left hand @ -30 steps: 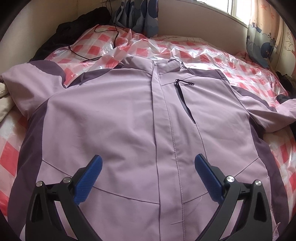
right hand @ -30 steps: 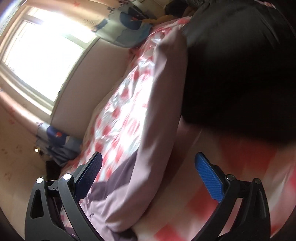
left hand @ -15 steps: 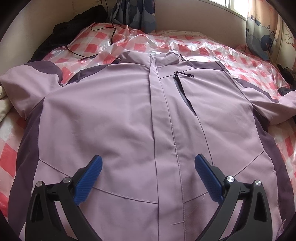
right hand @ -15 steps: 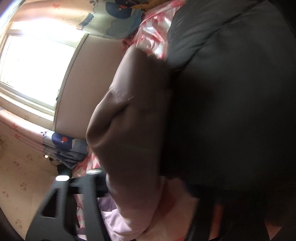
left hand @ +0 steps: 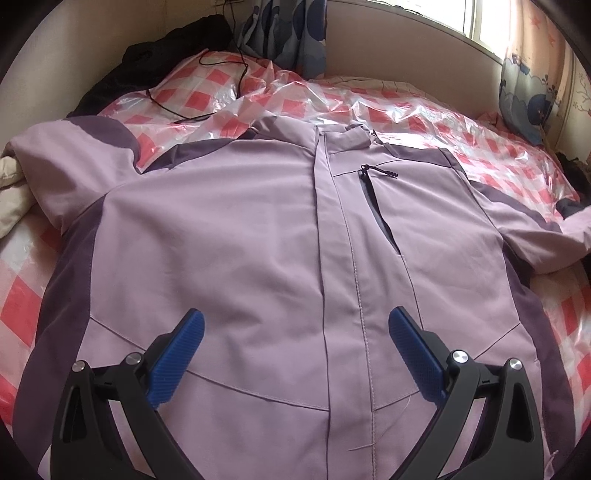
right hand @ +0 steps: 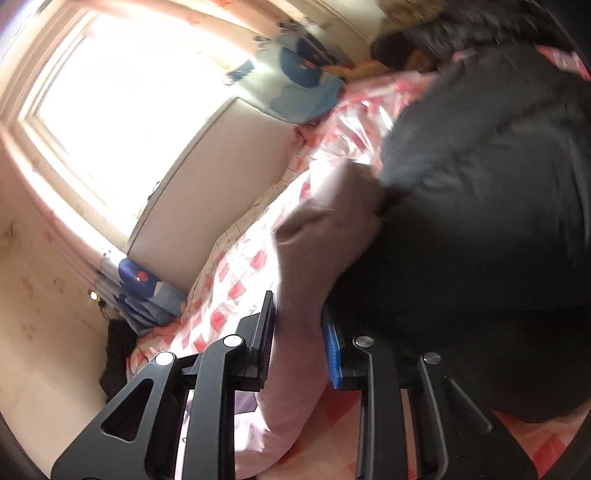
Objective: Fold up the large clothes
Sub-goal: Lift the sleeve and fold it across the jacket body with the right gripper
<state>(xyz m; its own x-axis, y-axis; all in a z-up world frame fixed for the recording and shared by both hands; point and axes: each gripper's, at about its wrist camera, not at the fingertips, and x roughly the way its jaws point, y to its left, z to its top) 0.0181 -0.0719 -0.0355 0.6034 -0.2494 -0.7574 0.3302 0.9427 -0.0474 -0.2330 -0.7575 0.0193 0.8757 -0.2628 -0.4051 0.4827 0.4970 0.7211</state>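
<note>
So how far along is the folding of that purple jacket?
Barely begun. Done: the jacket lies spread flat, front up, on the checked bedcover. In hand: the right gripper is closing on a sleeve; the left gripper hovers open above the hem. Left: both sleeves and the body are unfolded.

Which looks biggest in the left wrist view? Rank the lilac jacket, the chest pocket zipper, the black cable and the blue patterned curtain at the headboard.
1. lilac jacket, which fills most of the view.
2. blue patterned curtain, though it is cut off at the top.
3. black cable, long but thin.
4. chest pocket zipper; being nearer, it could rival the cable.
</note>
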